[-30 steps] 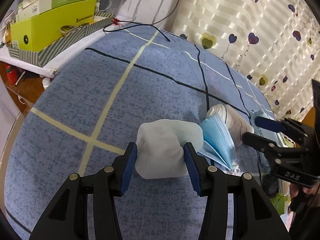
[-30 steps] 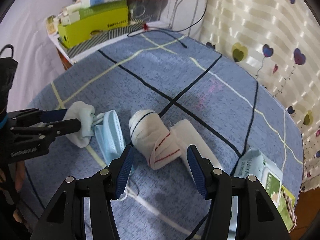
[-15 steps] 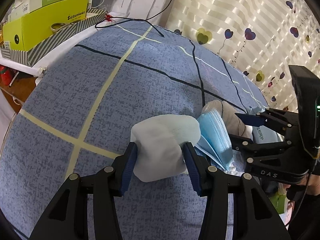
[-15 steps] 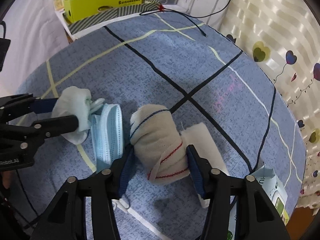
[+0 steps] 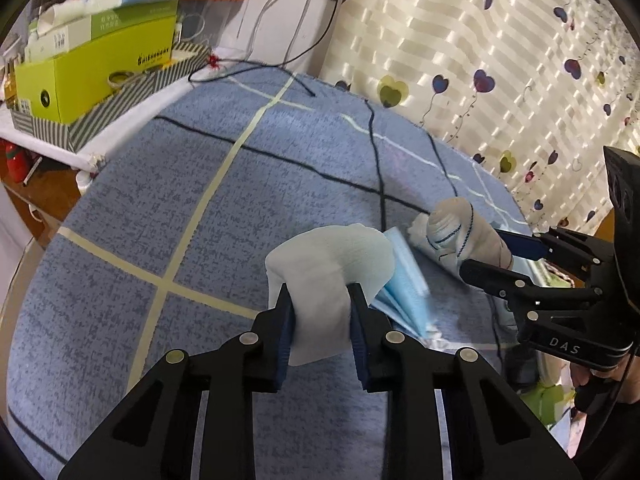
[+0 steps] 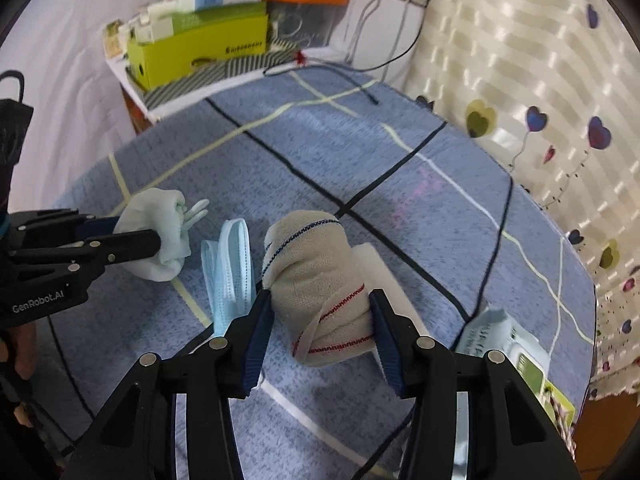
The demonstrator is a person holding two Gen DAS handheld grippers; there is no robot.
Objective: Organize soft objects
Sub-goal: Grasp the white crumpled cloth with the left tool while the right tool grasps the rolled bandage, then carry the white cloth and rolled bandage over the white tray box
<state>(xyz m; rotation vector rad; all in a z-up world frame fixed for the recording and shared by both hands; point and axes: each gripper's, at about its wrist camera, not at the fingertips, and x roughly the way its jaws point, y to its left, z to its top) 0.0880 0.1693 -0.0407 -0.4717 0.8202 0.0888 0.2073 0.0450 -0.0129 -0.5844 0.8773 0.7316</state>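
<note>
Masks (image 6: 230,268) between both clamped bundles.

Soft, even light is filling both pictures. The curtain (image 5: 500,52) is glowing bright, so light is coming in from there. Small, faint shadows are lying under things. The blue mask (image 5: 404,292) is looking smeared and blurry. Straight lines are bending at the edges, and the corners are going black.
</note>
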